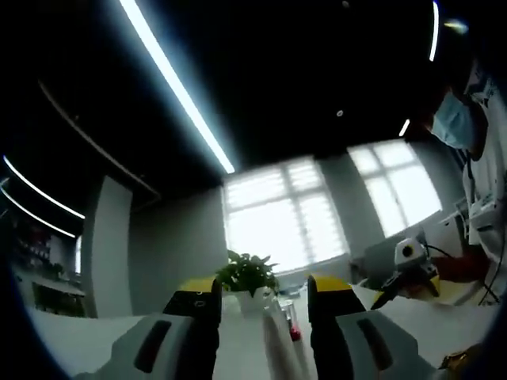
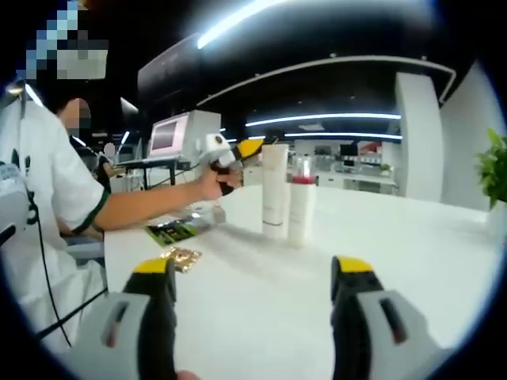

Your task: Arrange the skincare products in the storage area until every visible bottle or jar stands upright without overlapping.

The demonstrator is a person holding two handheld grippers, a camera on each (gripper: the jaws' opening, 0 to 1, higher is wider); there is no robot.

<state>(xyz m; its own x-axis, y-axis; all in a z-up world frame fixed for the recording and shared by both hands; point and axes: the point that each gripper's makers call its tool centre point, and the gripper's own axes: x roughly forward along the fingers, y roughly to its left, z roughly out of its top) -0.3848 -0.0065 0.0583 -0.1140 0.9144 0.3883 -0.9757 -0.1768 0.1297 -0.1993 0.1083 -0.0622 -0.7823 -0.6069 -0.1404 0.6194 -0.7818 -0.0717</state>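
In the right gripper view, the right gripper (image 2: pixel 256 294) hangs over a white table (image 2: pixel 412 245) with its yellow-tipped jaws wide apart and nothing between them. Beyond it, a tall white tube (image 2: pixel 275 190) and a white bottle with a red cap (image 2: pixel 301 207) stand upright just beside each other, and the person's hand (image 2: pixel 212 182) holds the left gripper (image 2: pixel 252 148) close beside them. In the left gripper view, the left gripper (image 1: pixel 263 302) points toward bright windows with jaws spread and empty, a small potted green plant (image 1: pixel 249 279) showing between them.
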